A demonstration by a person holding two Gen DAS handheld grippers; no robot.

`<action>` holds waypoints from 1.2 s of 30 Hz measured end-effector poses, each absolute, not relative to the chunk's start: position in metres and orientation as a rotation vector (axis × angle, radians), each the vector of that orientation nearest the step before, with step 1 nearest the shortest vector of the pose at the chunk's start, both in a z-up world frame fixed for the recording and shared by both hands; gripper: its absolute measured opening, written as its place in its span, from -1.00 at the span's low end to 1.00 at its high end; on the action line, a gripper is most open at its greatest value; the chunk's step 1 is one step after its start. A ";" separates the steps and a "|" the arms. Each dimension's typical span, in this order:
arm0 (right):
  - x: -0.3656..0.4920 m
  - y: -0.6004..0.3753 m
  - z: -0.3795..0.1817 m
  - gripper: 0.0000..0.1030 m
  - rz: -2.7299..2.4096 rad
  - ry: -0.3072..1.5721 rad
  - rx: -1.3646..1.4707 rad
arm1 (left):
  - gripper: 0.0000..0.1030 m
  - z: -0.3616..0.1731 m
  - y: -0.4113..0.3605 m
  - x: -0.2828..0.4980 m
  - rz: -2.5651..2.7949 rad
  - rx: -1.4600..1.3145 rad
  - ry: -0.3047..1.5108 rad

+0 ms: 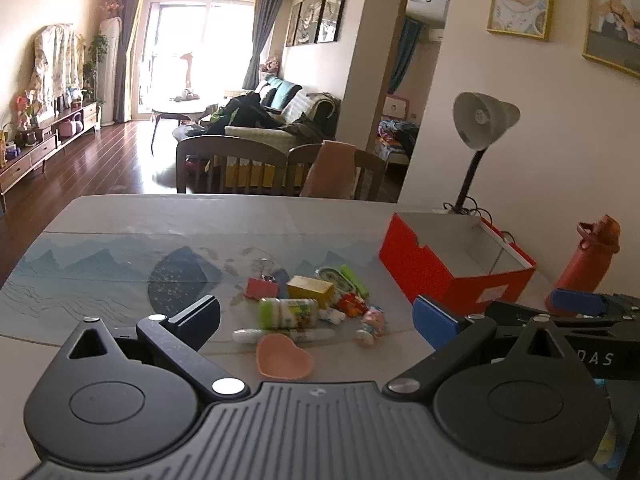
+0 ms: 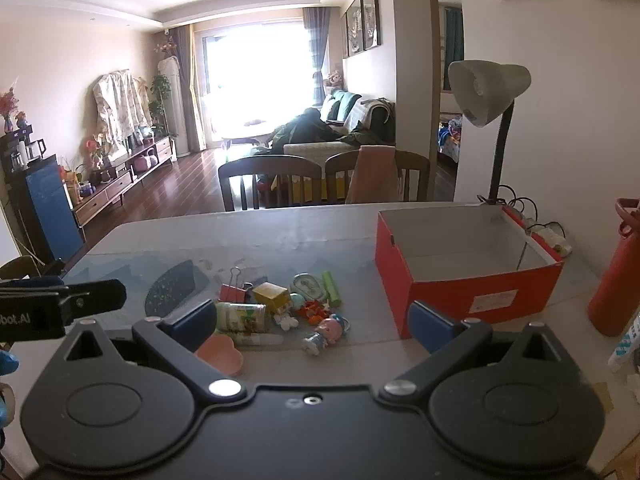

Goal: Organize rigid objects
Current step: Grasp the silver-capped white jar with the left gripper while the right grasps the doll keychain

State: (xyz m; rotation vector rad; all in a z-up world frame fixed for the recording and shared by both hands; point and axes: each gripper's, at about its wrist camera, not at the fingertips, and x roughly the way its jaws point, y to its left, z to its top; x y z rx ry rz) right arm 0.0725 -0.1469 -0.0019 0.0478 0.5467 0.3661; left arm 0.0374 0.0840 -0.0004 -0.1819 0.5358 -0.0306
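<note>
A pile of small rigid items lies on the table: a pink heart dish [image 1: 285, 357] [image 2: 221, 351], a green-labelled bottle [image 1: 289, 313] [image 2: 241, 317], a yellow box [image 1: 310, 289] [image 2: 272, 297], a red binder clip [image 1: 262, 288] [image 2: 233, 293], a white tube [image 1: 280, 335], a pink figurine [image 1: 372, 325] [image 2: 326, 332] and a green stick [image 2: 331, 288]. An empty red box [image 1: 452, 270] [image 2: 464, 270] stands to the right of the pile. My left gripper [image 1: 316, 318] is open and empty, just before the pile. My right gripper [image 2: 310, 326] is open and empty, also before the pile.
A red water bottle [image 1: 590, 260] [image 2: 618, 272] stands right of the box. A grey desk lamp [image 1: 480, 128] [image 2: 486, 92] and a power strip [image 2: 554, 236] stand behind it by the wall. Two chairs [image 2: 324, 180] stand at the table's far edge.
</note>
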 end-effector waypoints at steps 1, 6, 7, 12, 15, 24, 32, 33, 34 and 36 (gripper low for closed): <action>0.074 -0.146 -0.002 0.98 0.366 0.547 0.048 | 1.00 -0.001 0.088 0.039 -0.027 -0.185 0.538; 0.080 -0.133 -0.007 0.97 0.365 0.559 0.015 | 1.00 -0.008 0.112 0.052 0.008 -0.213 0.575; 0.083 -0.131 -0.009 0.97 0.364 0.569 0.012 | 1.00 -0.010 0.115 0.055 0.010 -0.217 0.584; 0.099 -0.124 -0.020 0.97 0.366 0.600 0.003 | 1.00 -0.025 0.128 0.066 0.041 -0.220 0.621; 0.110 -0.123 -0.033 0.97 0.382 0.623 0.001 | 1.00 -0.036 0.133 0.073 0.068 -0.216 0.644; 0.162 -0.121 -0.092 0.87 0.407 0.743 -0.050 | 1.00 -0.080 0.143 0.097 0.138 -0.231 0.763; 0.210 -0.113 -0.128 0.78 0.398 0.815 -0.067 | 0.99 -0.128 0.148 0.117 0.219 -0.237 0.875; 0.215 -0.111 -0.132 0.76 0.392 0.823 -0.071 | 0.99 -0.134 0.149 0.119 0.227 -0.241 0.887; 0.220 -0.110 -0.135 0.75 0.387 0.831 -0.071 | 0.99 -0.138 0.149 0.121 0.234 -0.241 0.892; 0.229 -0.106 -0.141 0.74 0.380 0.846 -0.067 | 0.98 -0.146 0.149 0.125 0.256 -0.241 0.910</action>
